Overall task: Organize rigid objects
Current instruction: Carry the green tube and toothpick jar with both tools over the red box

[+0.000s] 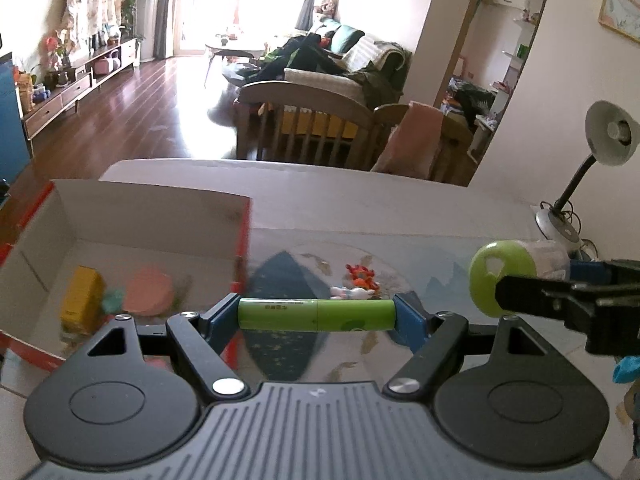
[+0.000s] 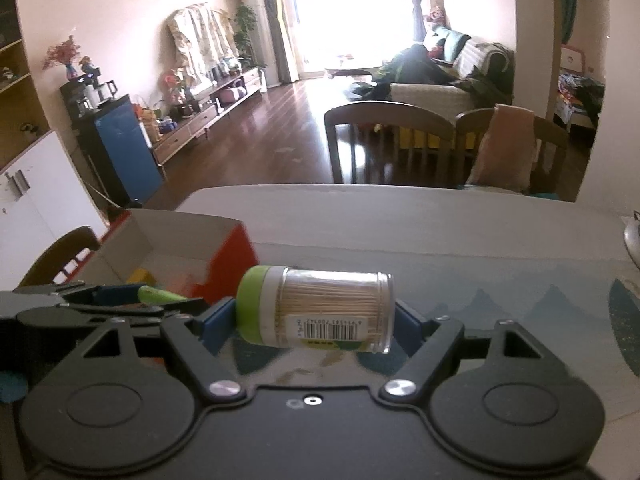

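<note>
My left gripper (image 1: 316, 314) is shut on a green cylindrical tube (image 1: 316, 315), held crosswise above the table beside the box's right wall. My right gripper (image 2: 314, 312) is shut on a clear toothpick jar (image 2: 320, 310) with a green lid, held sideways above the table. The jar's green lid (image 1: 502, 274) and the right gripper also show at the right of the left wrist view. An open cardboard box (image 1: 160, 216) with red outer sides sits at left; it holds a yellow block (image 1: 82, 300) and a pink round thing (image 1: 148, 292).
A small red and white toy (image 1: 358, 282) lies on the patterned mat (image 1: 420, 264) ahead of the left gripper. A desk lamp (image 1: 596, 168) stands at the table's right edge. Wooden chairs (image 2: 384, 144) stand beyond the far edge.
</note>
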Tool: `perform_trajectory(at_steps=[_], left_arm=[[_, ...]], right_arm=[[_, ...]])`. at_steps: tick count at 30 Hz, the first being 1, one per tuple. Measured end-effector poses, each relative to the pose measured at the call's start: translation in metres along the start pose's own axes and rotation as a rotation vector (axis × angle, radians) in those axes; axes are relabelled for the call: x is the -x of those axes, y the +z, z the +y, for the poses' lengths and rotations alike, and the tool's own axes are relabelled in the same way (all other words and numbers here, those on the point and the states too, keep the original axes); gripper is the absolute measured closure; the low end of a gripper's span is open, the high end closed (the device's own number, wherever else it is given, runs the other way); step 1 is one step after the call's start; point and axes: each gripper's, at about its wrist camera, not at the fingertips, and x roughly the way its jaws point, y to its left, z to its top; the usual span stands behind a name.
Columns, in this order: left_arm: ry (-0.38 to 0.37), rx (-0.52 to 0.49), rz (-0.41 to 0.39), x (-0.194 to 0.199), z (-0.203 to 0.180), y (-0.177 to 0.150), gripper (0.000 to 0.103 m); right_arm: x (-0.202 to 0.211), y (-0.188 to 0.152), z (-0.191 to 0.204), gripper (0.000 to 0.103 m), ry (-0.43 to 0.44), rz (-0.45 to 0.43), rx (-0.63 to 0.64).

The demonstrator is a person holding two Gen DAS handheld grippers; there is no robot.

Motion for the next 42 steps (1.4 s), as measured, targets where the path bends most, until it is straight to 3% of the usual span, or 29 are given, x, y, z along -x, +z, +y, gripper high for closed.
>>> perform_trajectory(at_steps=[13, 20, 29, 35, 42], left_arm=[[0.031, 0.015, -0.036, 0.046, 0.089, 0.020, 0.022], [0.069, 0.016, -0.029, 0.050, 0.142, 0.035, 0.022], [0.099, 0.010, 0.009, 0.020, 0.196, 0.052, 0.022], [0.122, -0.038, 0.040, -0.016, 0.206, 0.059, 0.022], [0.132, -0.080, 0.093, -0.066, 0.208, 0.065, 0.022]], right_arm=[[-0.015, 0.004, 0.094, 0.022, 0.049, -0.014, 0.045], [-0.039, 0.004, 0.139, 0.022, 0.053, 0.000, 0.093], [-0.086, 0.002, 0.177, 0.022, 0.032, 0.060, 0.124], [-0.124, 0.001, 0.194, 0.022, 0.043, 0.104, 0.169], [-0.170, -0.007, 0.195, 0.022, -0.009, 0.188, 0.190]])
